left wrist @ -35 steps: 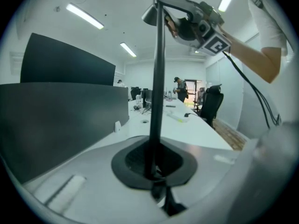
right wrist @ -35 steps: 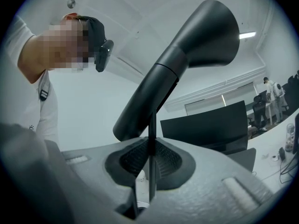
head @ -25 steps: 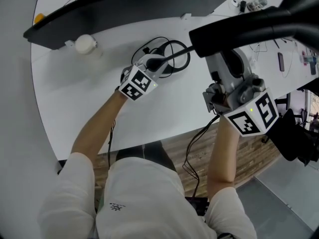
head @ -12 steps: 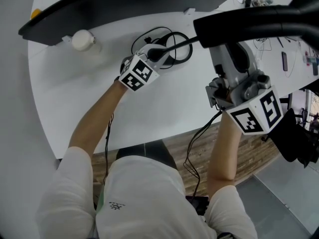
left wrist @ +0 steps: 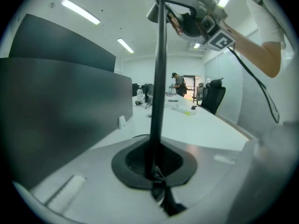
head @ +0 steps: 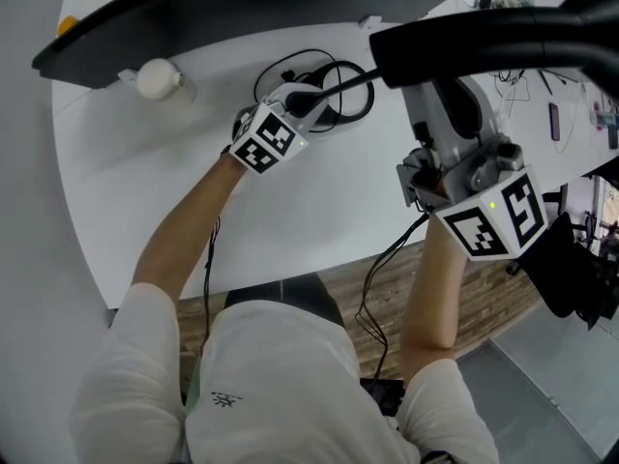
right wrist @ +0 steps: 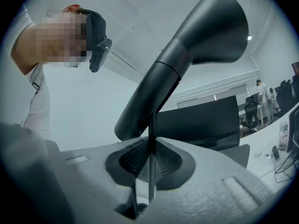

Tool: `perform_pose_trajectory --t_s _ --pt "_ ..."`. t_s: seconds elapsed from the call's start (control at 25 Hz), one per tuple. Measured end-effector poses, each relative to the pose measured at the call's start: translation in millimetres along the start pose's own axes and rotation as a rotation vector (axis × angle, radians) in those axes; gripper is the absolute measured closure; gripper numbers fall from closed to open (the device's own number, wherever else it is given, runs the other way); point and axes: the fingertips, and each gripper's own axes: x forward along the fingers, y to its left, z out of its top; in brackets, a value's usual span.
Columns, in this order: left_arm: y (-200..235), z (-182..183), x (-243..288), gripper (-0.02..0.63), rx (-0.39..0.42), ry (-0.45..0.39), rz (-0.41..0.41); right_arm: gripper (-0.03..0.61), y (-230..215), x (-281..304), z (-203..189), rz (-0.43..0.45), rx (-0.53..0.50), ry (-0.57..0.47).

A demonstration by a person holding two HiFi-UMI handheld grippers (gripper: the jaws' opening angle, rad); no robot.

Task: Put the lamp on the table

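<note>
The black lamp (head: 484,42) is held over the white table (head: 319,201) by both grippers. Its thick dark head reaches across the top right of the head view. My left gripper (head: 302,104) is shut on the thin black pole (left wrist: 160,69) low down, beside loops of black cable (head: 334,90). In the left gripper view the pole rises straight from the left gripper (left wrist: 156,171). My right gripper (head: 447,129) is shut on the thin rod higher up, just under the flared lamp head (right wrist: 205,36). The rod runs between the closed pads of the right gripper (right wrist: 150,157). The lamp's foot is hidden.
A black monitor (head: 222,8) stands along the back of the table, with a small white round object (head: 157,78) in front of it. A black office chair (head: 571,269) is at the right over the wooden floor (head: 387,298). More desks and a person stand far back.
Both grippers and the lamp have shifted a little farther over the table and slightly lower. Both grips are unchanged.
</note>
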Motion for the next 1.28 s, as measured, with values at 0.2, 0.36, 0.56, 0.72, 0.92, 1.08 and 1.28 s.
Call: perform_pose_trajectory --t_s 0.2,0.36,0.56,0.72,0.92,1.08,1.28 --pt "0 -1 2 0.617 -0.011 0.002 0.004 0.545 1 1 2 0.011 -0.011 -0.005" --pt "0 -3 3 0.617 -0.021 0.017 0.01 0.545 3 2 3 0.02 -0.019 -0.011" --pt "0 1 6 0.618 -0.003 0.018 0.028 0.545 4 2 4 0.028 -0.028 -0.014" --pt "-2 3 6 0.618 -0.006 0.014 0.033 0.545 4 2 6 0.027 -0.032 -0.018" --pt "-4 3 6 0.618 0.001 0.018 0.036 0.545 6 2 6 0.039 -0.04 -0.021" --pt "-7 4 5 0.618 0.004 0.028 0.036 0.545 9 2 7 0.049 -0.039 -0.023" --pt "-9 6 6 0.618 0.011 0.03 0.037 0.545 9 1 9 0.054 -0.037 -0.028"
